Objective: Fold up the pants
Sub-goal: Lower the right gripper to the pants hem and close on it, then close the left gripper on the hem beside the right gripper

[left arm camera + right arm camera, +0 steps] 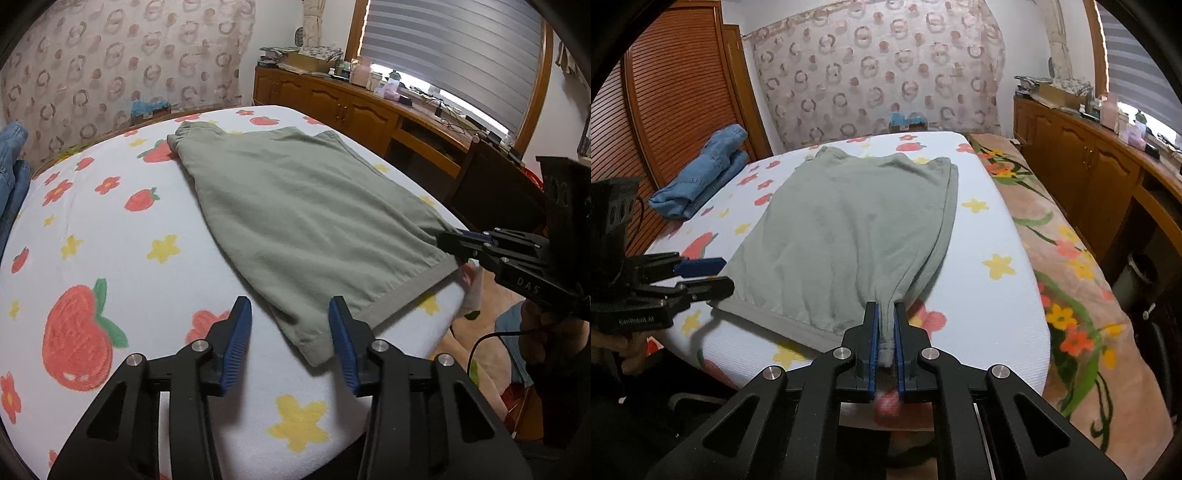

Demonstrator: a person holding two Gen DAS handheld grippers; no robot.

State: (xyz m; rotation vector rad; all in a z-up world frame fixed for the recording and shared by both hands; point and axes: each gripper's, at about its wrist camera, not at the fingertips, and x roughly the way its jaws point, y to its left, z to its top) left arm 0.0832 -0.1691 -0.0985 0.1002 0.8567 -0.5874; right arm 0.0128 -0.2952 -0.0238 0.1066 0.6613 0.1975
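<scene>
Sage green pants (295, 206) lie flat on a white mattress pad (110, 229) printed with strawberries and flowers. My left gripper (291, 314) is open, its blue pads either side of the near hem corner, just above the cloth. My right gripper (885, 314) is shut on the other hem corner of the pants (849, 221), pinching bunched cloth between its pads. The right gripper also shows in the left wrist view (448, 240) at the pad's right edge. The left gripper shows in the right wrist view (718, 273), open at the left hem corner.
Folded blue jeans (701, 173) lie at the pad's far left. A floral blanket (1071, 277) covers the bed right of the pad. A wooden cabinet (351, 107) with clutter runs along the window wall. A louvred wooden door (665, 92) stands left.
</scene>
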